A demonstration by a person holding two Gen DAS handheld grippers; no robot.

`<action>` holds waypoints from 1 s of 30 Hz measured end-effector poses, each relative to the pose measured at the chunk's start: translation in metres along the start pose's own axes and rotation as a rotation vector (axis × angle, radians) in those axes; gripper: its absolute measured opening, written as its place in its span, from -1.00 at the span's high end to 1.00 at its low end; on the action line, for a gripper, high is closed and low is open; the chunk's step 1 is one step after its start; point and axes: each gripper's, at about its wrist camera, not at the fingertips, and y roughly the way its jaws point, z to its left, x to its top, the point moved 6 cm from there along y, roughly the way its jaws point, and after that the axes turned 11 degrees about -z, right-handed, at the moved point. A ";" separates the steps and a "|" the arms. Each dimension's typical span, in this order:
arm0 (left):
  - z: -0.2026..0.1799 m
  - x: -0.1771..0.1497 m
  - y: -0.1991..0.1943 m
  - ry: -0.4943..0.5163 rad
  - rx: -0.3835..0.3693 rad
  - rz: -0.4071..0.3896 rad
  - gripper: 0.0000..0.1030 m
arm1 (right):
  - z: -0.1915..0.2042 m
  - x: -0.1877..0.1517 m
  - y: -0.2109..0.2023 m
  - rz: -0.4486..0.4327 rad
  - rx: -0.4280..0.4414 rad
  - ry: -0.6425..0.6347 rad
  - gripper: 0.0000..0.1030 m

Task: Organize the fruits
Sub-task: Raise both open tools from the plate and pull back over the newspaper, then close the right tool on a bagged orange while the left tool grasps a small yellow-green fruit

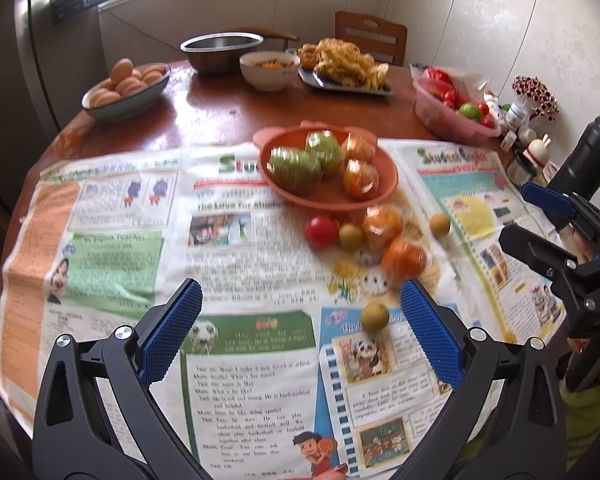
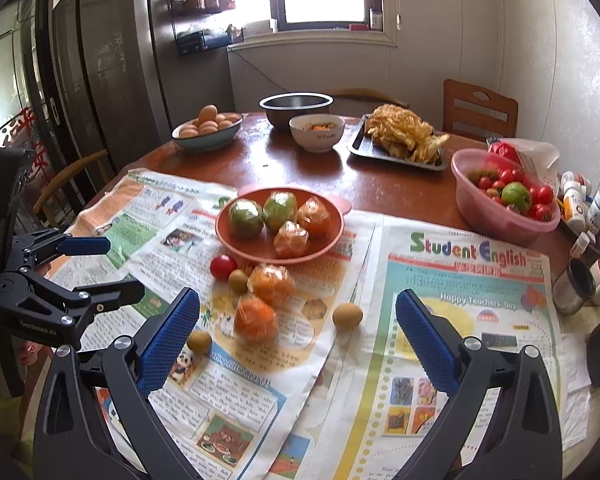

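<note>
Tools (image 1: 300, 320) (image 2: 298, 328) agape above loose fruit (image 2: 256, 322)

Both claws hang side by side, jaws spread wide and empty: the left claw (image 1: 300, 312) and the right claw (image 2: 298, 320).

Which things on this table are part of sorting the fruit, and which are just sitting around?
Part of the job: orange plate holding wrapped fruit; loose wrapped oranges; red tomato; small brown fruits.

Just lying about: egg bowl, steel bowl, fried food tray, pink basin, newspapers.
</note>
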 end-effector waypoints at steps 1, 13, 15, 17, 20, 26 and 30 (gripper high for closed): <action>-0.001 -0.003 0.001 0.004 -0.001 0.004 -0.81 | 0.001 -0.004 0.000 0.006 0.003 0.000 -0.91; -0.014 -0.031 0.010 0.053 -0.021 0.051 -0.81 | 0.000 -0.027 0.005 0.046 0.002 0.007 -0.91; -0.018 -0.035 0.012 0.064 -0.024 0.057 -0.81 | -0.001 -0.030 0.005 0.049 0.001 0.007 -0.91; -0.021 -0.039 0.014 0.071 -0.032 0.060 -0.81 | -0.001 -0.031 0.007 0.053 0.003 0.004 -0.91; -0.025 -0.042 0.016 0.075 -0.043 0.065 -0.81 | -0.002 -0.035 0.009 0.061 0.006 0.010 -0.91; -0.033 -0.048 0.019 0.087 -0.071 0.072 -0.67 | -0.001 -0.041 0.015 0.080 0.012 0.011 -0.91; -0.039 -0.051 0.022 0.101 -0.086 0.078 -0.50 | 0.002 -0.043 0.021 0.088 0.024 0.011 -0.91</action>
